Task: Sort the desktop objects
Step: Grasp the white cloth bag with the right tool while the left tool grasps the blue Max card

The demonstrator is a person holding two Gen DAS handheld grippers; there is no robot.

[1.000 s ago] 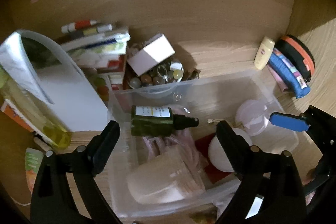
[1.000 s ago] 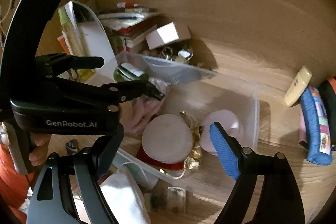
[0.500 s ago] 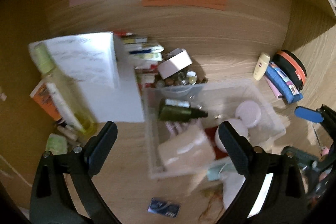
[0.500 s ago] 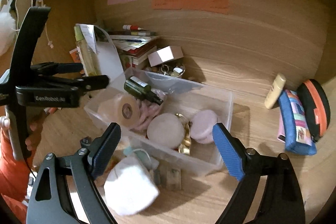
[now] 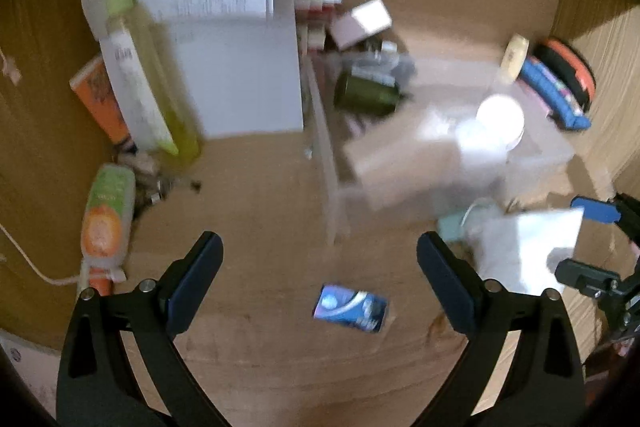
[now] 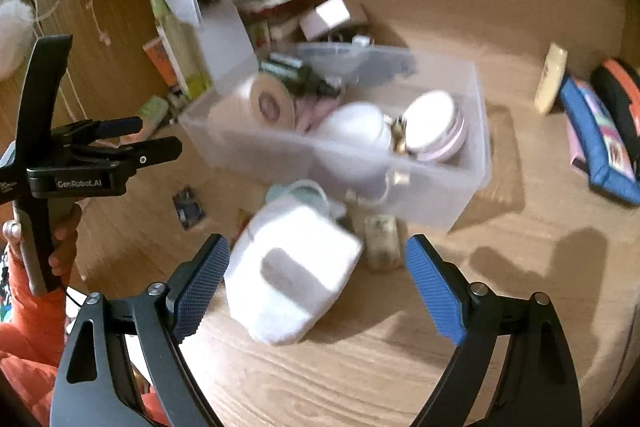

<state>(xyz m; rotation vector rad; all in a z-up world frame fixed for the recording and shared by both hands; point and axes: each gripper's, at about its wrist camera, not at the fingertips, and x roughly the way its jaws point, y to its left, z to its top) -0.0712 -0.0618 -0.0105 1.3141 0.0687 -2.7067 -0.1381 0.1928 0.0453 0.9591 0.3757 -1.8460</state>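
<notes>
Clear plastic storage bin [image 6: 404, 163], the sorting container, sits ahead of both grippers on the wooden desk [image 6: 400, 367], already holding a dark green spray bottle [image 5: 366, 95], a roll of tape [image 6: 270, 103], and round pale pink jars [image 6: 434, 125]. A second ago the left gripper [image 5: 318, 279] hung right over the bin's contents; it has since pulled back and away, so the bin now lies ahead and to its right. Its jaws stand wide apart with nothing between them. That suggests the last drop-off is done and a fresh item is being sought.

Directly ahead of the left gripper, between its fingers in view, lies a small blue packet [image 5: 351, 307] on the bare desk, a likely next pick. The right gripper [image 6: 318, 283] is likewise spread and empty, and has also drawn back; a soft white pouch [image 6: 292, 267] lies just ahead between its fingers, near the bin's front wall. Farther to the right rest a cream tube [image 6: 551, 79] and a blue pencil case [image 6: 598, 139], still unsorted.
</notes>
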